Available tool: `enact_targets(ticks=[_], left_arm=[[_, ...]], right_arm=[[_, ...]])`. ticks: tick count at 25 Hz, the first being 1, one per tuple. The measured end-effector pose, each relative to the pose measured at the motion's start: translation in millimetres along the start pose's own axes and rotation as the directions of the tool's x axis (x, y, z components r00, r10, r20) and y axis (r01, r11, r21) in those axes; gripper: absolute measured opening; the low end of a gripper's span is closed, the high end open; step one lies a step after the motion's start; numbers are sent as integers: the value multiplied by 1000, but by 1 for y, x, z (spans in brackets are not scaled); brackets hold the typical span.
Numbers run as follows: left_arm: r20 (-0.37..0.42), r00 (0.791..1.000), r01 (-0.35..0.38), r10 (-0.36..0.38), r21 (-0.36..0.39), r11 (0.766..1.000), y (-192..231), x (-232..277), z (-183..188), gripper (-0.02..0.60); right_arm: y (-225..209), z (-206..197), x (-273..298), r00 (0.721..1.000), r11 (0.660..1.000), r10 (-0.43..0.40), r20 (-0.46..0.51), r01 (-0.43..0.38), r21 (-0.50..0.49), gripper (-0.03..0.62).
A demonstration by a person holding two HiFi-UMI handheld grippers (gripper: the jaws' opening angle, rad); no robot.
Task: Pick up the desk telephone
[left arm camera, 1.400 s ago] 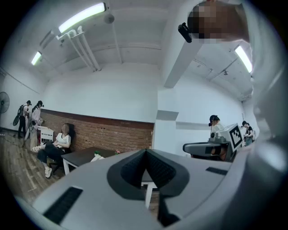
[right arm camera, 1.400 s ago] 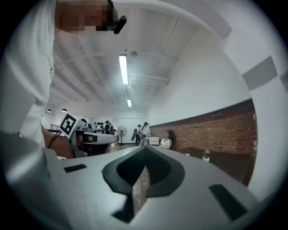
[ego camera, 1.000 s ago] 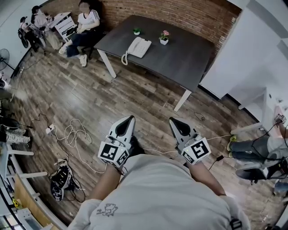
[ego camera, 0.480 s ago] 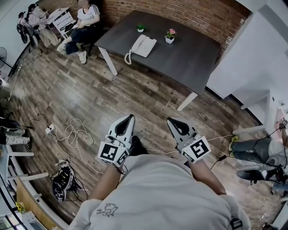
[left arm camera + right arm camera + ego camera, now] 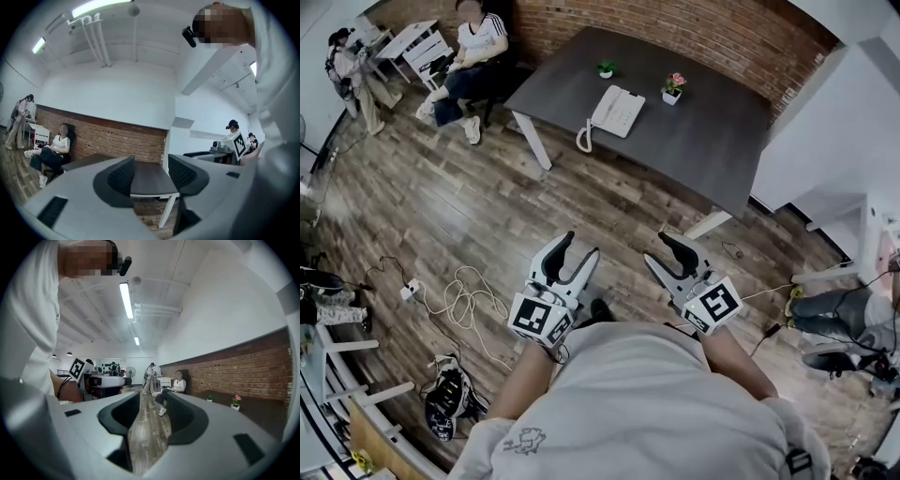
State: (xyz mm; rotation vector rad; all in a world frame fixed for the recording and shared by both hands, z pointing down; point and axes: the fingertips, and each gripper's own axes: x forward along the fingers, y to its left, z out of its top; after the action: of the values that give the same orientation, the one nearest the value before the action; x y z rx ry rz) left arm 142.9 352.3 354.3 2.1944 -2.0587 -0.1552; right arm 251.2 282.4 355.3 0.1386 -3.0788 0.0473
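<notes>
Near the telephone (image 5: 617, 110), a pot (image 5: 672, 97) holds pink flowers (image 5: 676, 81).

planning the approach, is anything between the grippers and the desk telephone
Nothing visible does. Only wood floor lies between the left gripper and right gripper, both empty with jaws opening, and the table. The telephone sits near its closer edge, the two flower pots behind it.

Brick wall (image 5: 694, 33) — wood floor (image 5: 487, 211), grey table (image 5: 708, 141)

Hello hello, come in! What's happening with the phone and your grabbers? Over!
Left gripper and right gripper jaws opening, nothing between them. Desk telephone untouched on the dark table, well ahead. Floor cables lie off left, outside the path.
</notes>
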Motion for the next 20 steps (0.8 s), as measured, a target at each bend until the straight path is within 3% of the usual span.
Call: enact_targets(ticks=[12, 20], left_arm=[[2, 1000, 15, -15, 0, 1000, 60, -4, 15, 255], [0, 1000, -32, 32, 12, 999, 80, -4, 12, 255]], right_arm=[[9, 7, 72, 1000, 1000, 1, 9, -1, 8, 186], [7, 1, 105, 997, 997, 75, 8, -76, 29, 186]])
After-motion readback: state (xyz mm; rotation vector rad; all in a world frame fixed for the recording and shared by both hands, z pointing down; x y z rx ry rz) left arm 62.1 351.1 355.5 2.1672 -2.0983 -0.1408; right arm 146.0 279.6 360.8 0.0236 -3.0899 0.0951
